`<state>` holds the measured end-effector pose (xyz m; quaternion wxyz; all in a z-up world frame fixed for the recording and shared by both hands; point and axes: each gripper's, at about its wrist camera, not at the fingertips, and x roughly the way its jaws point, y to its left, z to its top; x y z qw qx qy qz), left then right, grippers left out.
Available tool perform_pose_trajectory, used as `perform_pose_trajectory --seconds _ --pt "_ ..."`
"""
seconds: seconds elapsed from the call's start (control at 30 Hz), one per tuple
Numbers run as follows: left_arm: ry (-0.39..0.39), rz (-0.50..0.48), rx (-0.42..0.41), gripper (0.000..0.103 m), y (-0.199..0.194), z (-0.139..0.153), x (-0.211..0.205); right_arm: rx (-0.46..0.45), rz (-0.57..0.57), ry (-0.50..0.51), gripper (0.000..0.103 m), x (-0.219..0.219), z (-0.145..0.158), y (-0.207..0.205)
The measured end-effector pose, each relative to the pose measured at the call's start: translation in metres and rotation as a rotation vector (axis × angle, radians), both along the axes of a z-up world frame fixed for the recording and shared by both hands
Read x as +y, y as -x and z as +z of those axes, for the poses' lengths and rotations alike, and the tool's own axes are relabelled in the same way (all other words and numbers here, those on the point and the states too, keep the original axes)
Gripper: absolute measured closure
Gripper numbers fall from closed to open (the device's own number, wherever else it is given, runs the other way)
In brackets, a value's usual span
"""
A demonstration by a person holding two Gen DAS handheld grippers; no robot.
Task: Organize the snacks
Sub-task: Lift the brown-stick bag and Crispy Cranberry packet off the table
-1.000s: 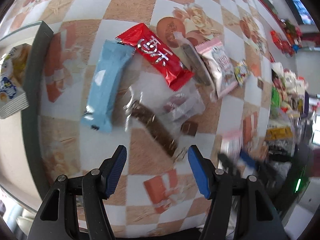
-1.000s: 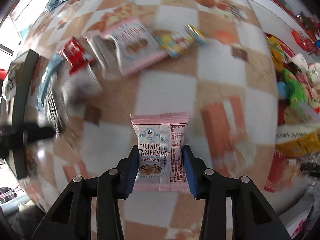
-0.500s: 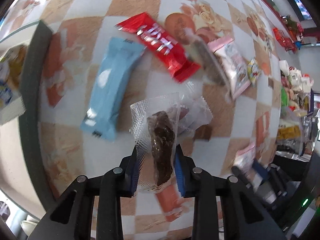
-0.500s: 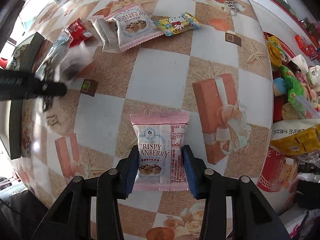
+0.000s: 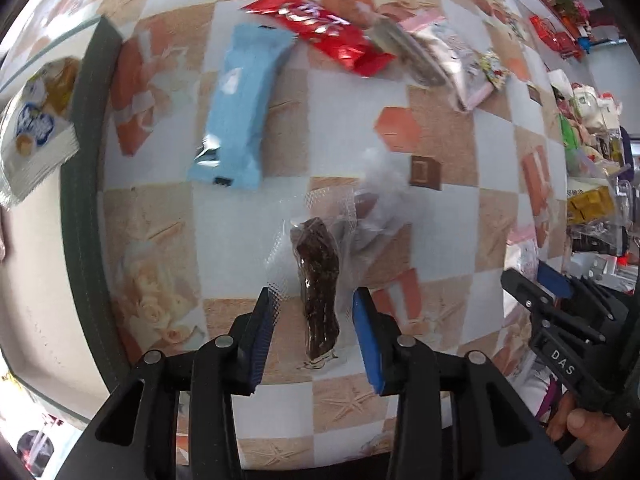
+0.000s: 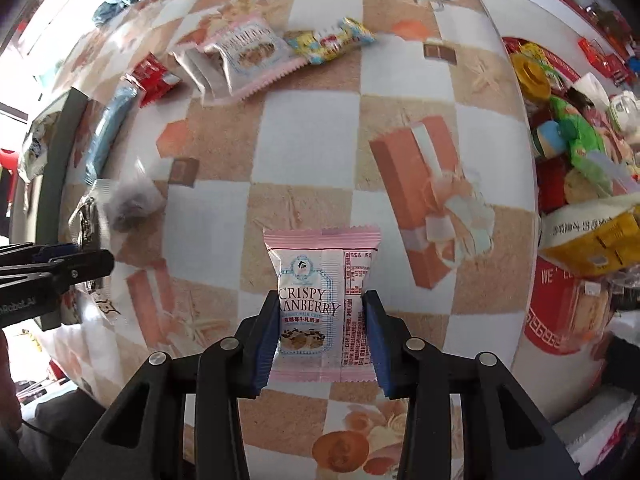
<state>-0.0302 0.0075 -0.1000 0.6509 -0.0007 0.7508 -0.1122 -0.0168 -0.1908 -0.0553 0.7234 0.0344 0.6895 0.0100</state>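
Observation:
A dark brown bar in a clear wrapper stands on end between the jaws of my left gripper, its lower end near the checked tablecloth. The jaws are opening. The wrapper's meshed edge brushes the left pad and a gap shows at the right pad. My right gripper is shut on a pink "Crispy Cranberry" packet, held above the cloth. In the left wrist view the right gripper shows at the right edge. In the right wrist view the left gripper shows at the left edge.
A light blue packet, a red packet, pink packets and another clear-wrapped snack lie on the cloth. A dark-rimmed tray at the left holds a white and blue bag. Piled goods crowd the right side.
My left gripper closed on the brown bar and raised it on end; now its jaws stand wider apart. The right gripper keeps the pink packet and has drifted slightly.

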Motion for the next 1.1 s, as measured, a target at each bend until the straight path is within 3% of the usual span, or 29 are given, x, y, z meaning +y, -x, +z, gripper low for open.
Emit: perform_pose_trajectory --seconds 0.17,0.43,0.7,0.9,1.1 --pt "-0.008 -0.008 -0.008 0.067 0.012 -0.001 0.019 0.013 -0.022 -0.001 0.061 -0.004 -0.006 0.008" --pt "0.007 -0.001 -0.008 0.068 0.033 -0.002 0.035 0.007 0.014 0.007 0.061 0.012 -0.011 0.015" --pt "0.006 -0.032 -0.071 0.068 0.039 0.034 0.065 -0.046 0.046 -0.011 0.061 0.034 0.014 0.017" --pt "0.004 -0.076 -0.109 0.068 0.044 0.056 0.061 -0.049 0.058 -0.015 0.061 0.051 0.026 0.018" --pt "0.004 -0.062 -0.136 0.068 0.039 0.078 0.083 -0.059 0.061 -0.015 0.061 0.067 0.041 0.013"
